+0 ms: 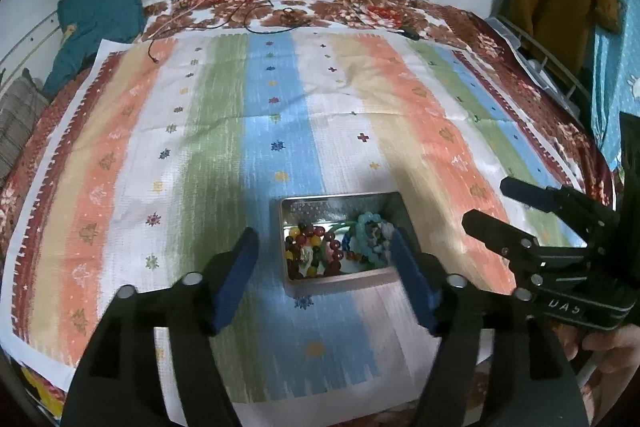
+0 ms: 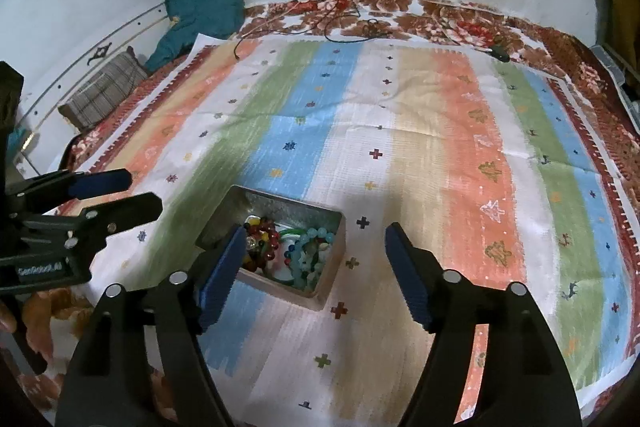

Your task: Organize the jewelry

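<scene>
Striped cloth (image 1: 320, 99) in orange, green, blue and white covers the bed, with a stained white wall behind it. Both tools hang low over its near part, the left gripper (image 1: 324, 275) and the right gripper (image 2: 316, 273) each spread wide and holding nothing. Between them sits an open metal tin (image 1: 340, 201) heaped with coloured bead bracelets (image 1: 340, 245), red, amber, green and pale aqua tangled together.

1. In the left wrist view, white letters stand on the black body of the right gripper (image 1: 484, 205); they look like "UAS" or "DAS", partly blurred.
2. In the right wrist view, the left gripper (image 2: 146, 193) carries white lettering on its body, seemingly "GenRobot.AI", though too blurred to be sure.
</scene>
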A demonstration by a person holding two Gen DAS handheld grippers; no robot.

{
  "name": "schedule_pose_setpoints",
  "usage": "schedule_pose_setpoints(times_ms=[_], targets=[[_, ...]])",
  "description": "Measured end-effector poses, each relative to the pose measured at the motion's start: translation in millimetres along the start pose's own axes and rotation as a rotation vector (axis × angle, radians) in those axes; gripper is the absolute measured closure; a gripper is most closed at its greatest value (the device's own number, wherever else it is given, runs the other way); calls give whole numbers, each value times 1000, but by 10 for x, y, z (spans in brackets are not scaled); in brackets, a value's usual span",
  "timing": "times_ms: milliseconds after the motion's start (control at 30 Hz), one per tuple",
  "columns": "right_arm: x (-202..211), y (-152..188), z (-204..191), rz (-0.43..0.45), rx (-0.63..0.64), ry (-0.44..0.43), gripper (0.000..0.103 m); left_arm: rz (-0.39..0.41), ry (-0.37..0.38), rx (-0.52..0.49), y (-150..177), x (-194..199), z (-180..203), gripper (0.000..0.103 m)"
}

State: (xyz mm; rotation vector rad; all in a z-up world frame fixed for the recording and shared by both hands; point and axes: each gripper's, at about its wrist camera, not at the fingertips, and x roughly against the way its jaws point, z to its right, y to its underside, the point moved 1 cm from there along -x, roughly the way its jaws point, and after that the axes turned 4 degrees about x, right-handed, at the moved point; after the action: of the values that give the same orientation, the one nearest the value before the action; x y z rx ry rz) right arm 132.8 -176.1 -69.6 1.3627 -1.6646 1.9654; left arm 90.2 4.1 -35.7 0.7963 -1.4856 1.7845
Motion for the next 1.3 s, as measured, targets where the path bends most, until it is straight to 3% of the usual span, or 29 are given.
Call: schedule_pose_setpoints(times_ms=[200, 333, 633, 1300], targets=[[209, 53, 22, 81, -7, 32, 20, 23, -22, 1, 95, 71, 17, 13], [238, 118, 28, 73, 3, 35, 16, 54, -27, -20, 208, 176, 63, 6], [346, 221, -11, 100, 8, 25, 10, 114, -81, -56, 384, 312, 73, 6], [539, 319, -121, 150, 28, 28, 8, 177, -86, -33, 456, 489, 73, 6]])
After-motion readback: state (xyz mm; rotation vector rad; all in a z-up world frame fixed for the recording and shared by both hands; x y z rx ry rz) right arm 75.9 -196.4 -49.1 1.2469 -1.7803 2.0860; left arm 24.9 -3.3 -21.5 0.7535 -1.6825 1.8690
